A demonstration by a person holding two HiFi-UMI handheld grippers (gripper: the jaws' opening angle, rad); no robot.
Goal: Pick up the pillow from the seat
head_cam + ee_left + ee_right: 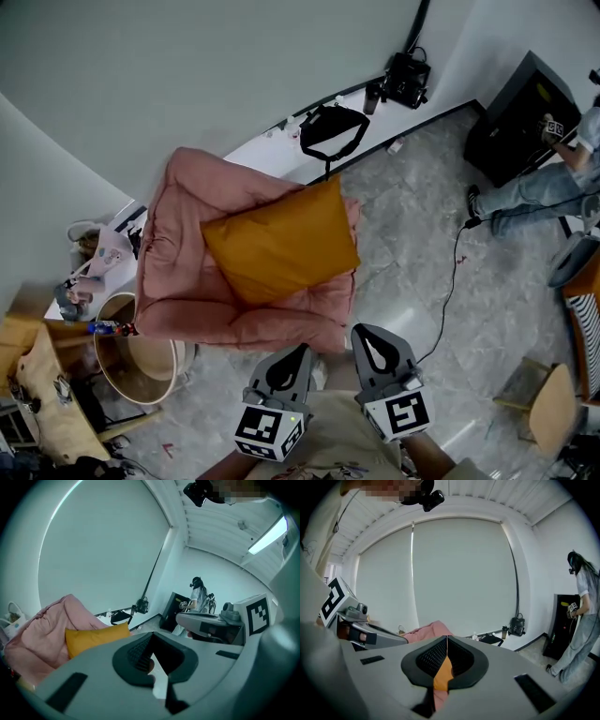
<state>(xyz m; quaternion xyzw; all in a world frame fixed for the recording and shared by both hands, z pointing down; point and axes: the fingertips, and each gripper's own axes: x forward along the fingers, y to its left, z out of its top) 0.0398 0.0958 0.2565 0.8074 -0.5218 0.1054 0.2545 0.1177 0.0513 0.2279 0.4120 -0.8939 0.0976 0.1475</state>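
Note:
A mustard-yellow pillow [281, 242] lies on the seat of a pink padded armchair [178, 253] in the head view. My left gripper [298, 351] and right gripper [361, 332] hover side by side just in front of the chair's front edge, both shut and empty, short of the pillow. In the left gripper view the pillow [93, 637] shows to the left of the shut left gripper [151, 637], with the chair [42, 630] behind it. Through the slit of the shut right gripper [447, 640] a strip of the pillow [443, 673] is visible.
A round wooden side table [136, 361] and cluttered furniture stand left of the chair. A black bag [333, 129] and camera gear [405, 79] lie along the wall. A person [544, 183] stands by a black cabinet [520, 117] at right; a cable [450, 281] runs across the floor.

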